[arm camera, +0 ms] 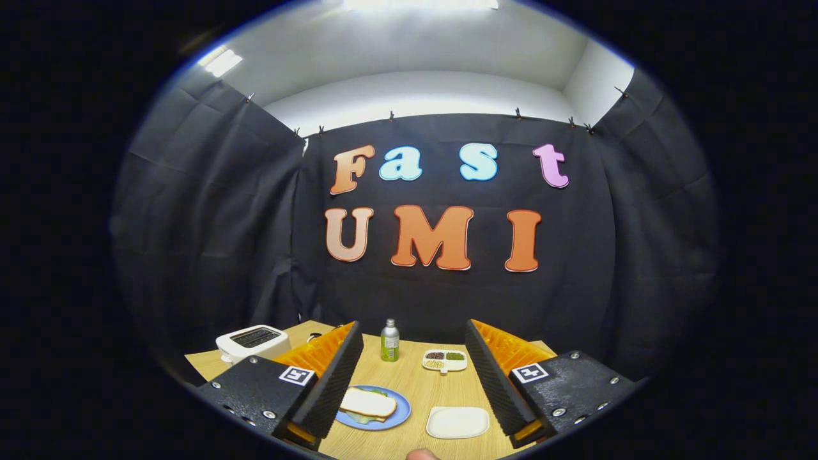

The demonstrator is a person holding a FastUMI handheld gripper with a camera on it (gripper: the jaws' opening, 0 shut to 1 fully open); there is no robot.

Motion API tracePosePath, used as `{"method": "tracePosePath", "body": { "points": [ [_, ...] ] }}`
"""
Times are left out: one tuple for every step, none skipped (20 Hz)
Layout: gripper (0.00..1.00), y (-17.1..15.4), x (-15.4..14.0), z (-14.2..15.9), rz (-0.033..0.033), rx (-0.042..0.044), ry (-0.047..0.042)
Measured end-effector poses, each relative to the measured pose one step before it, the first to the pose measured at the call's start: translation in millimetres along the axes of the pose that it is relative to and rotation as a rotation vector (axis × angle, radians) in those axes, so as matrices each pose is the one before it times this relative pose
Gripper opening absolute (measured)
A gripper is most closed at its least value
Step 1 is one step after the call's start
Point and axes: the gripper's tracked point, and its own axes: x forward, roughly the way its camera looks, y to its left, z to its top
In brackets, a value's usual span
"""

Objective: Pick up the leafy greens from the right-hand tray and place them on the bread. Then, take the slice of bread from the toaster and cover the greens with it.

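Note:
My gripper [414, 377] is open, held above the wooden table with nothing between its fingers. Below and between the fingers, toward the left one, a blue plate [396, 416] carries a slice of bread [367, 403] lying on top of leafy greens [362, 419] whose edge peeks out beneath it. To the plate's right lies a white rectangular tray [457, 422] with nothing on it. A white toaster [252, 342] stands at the table's far left, beyond the left finger [329, 383]; no bread is seen sticking out of its slots.
A green-labelled metal bottle [390, 341] stands at the table's back centre. Beside it to the right sits a small divided white dish [445, 361] with dark, green and pale fillings. Black cloth walls close in the table on three sides. A fingertip [422, 454] shows at the near edge.

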Motion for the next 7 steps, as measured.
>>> {"method": "tracePosePath", "body": {
  "points": [
    [0.96,-2.06,-3.12,0.84,-0.00717,0.00108,-0.00440],
    [0.97,-4.25,-3.39,0.46,-0.00888,0.00488,-0.01199],
    [0.97,-4.06,-1.84,3.17,-0.00879,0.00623,-0.01037],
    [0.97,-2.61,-1.75,1.27,-0.00160,0.00181,-0.00910],
    [0.97,-1.29,-0.86,2.09,0.00124,0.00007,-0.00994],
    [0.97,-2.60,-0.38,2.48,-0.00511,-0.00060,-0.01094],
    [0.97,-0.87,-0.23,5.11,-0.00134,-0.00073,-0.02242]
  ]
}}
